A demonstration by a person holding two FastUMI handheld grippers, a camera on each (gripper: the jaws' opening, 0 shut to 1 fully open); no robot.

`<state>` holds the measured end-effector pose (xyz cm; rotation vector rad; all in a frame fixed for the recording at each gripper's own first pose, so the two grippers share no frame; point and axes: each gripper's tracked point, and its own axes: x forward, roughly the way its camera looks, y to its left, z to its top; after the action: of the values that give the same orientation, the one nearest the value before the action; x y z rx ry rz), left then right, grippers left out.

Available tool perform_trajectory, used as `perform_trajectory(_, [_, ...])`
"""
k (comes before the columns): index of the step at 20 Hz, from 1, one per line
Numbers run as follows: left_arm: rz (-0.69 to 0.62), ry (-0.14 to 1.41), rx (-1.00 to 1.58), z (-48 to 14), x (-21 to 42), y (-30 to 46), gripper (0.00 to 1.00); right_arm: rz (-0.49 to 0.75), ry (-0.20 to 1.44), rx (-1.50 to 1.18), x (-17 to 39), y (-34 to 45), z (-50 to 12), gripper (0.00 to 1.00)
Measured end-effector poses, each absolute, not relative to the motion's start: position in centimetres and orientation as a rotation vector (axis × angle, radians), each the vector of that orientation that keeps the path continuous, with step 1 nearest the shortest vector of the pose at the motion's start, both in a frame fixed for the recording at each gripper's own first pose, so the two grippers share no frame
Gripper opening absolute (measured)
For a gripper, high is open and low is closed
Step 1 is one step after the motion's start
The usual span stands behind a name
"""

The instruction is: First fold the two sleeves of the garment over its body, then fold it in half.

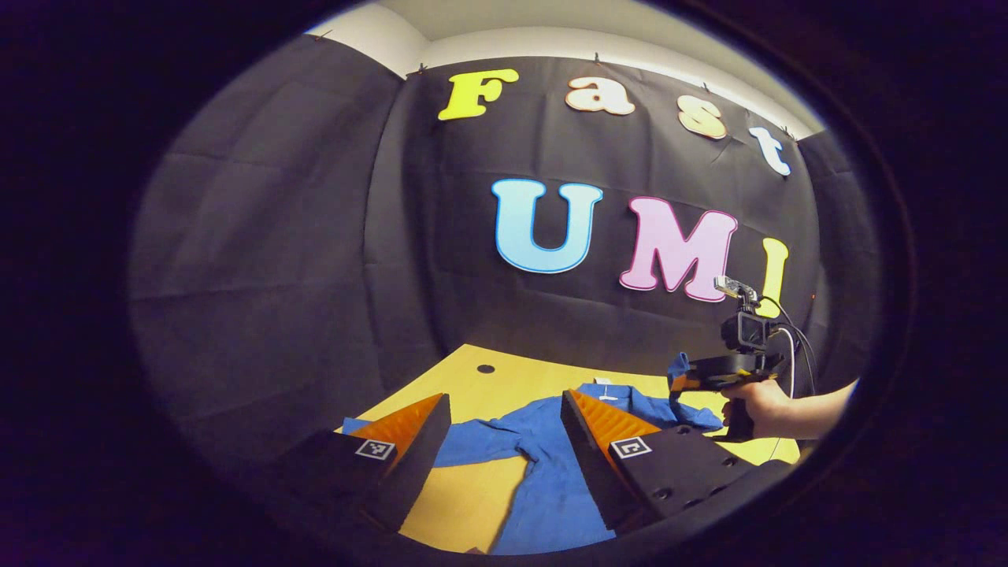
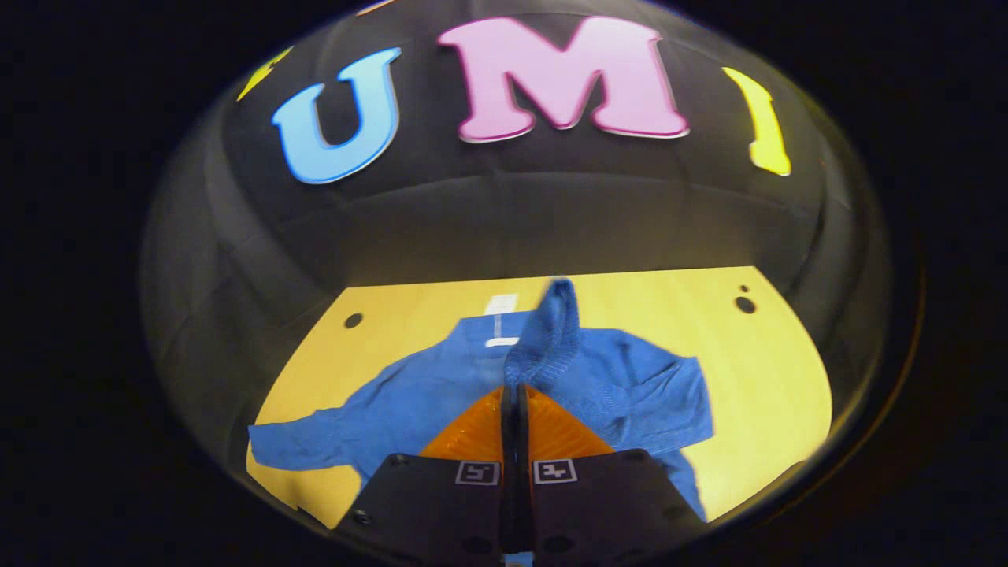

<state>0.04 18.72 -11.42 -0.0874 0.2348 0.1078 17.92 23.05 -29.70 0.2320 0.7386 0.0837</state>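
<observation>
Blue sleeve cuff pinched in the closed right gripper should travel low across the garment; the left gripper waits open.

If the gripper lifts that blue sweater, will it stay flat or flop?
Probably flop: the sleeve pinched in the right gripper already bends over limply. The blue sweater looks soft and knitted, so it should drape, and likely drag across the table.

Garment on table
</observation>
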Motion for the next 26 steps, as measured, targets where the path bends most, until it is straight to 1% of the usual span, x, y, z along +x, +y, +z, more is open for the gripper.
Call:
perform_trajectory(4, [0.188, 0.261, -0.083, -12.8, -1.7, 22.4, 0.82, 0.19, 0.804, 0.227, 18.3, 31.6, -33.6, 0.01])
perform_trajectory(5, [0.204, 0.268, -0.086, -13.1, -2.1, 23.1, 0.82, 0.208, 0.818, 0.233, 18.5, 33.3, -34.6, 0.0])
perform_trajectory(7, [0.231, 0.278, -0.087, -13.7, -2.7, 24.3, 0.82, 0.217, 0.854, 0.263, 18.9, 35.4, -36.7, 0.01])
perform_trajectory(8, [0.243, 0.283, -0.085, -13.8, -2.8, 24.8, 0.82, 0.219, 0.865, 0.287, 19.1, 36.1, -37.5, 0.0])
perform_trajectory(9, [0.253, 0.287, -0.083, -14.0, -3.2, 25.3, 0.82, 0.223, 0.878, 0.319, 19.5, 36.9, -38.0, 0.01])
perform_trajectory(13, [0.276, 0.305, -0.076, -14.7, -3.5, 26.2, 0.82, 0.254, 0.91, 0.4, 20.2, 39.2, -39.7, 0.01])
perform_trajectory(17, [0.28, 0.321, -0.107, -16.0, -3.3, 26.7, 0.82, 0.317, 1.018, 0.431, 18.1, 41.0, -42.0, 0.0])
perform_trajectory(18, [0.276, 0.325, -0.111, -16.2, -3.2, 26.7, 0.82, 0.327, 1.019, 0.421, 17.9, 41.0, -42.3, 0.04])
perform_trajectory(19, [0.273, 0.324, -0.11, -16.1, -3.1, 26.5, 0.82, 0.338, 1.02, 0.423, 17.8, 41.1, -42.5, 0.0])
perform_trajectory(20, [0.271, 0.321, -0.107, -16.1, -2.8, 26.5, 0.82, 0.355, 1.017, 0.439, 17.6, 41.3, -42.0, 0.1])
perform_trajectory(21, [0.267, 0.319, -0.104, -16.0, -2.6, 26.4, 0.82, 0.381, 1.021, 0.483, 17.4, 41.8, -41.3, 0.1])
perform_trajectory(22, [0.263, 0.321, -0.103, -16.1, -2.4, 26.3, 0.82, 0.403, 1.021, 0.52, 17.4, 42.8, -40.8, 0.41])
perform_trajectory(26, [0.246, 0.319, -0.096, -16.2, -1.8, 25.8, 0.82, 0.439, 0.968, 0.512, 17.5, 42.6, -39.1, 0.7])
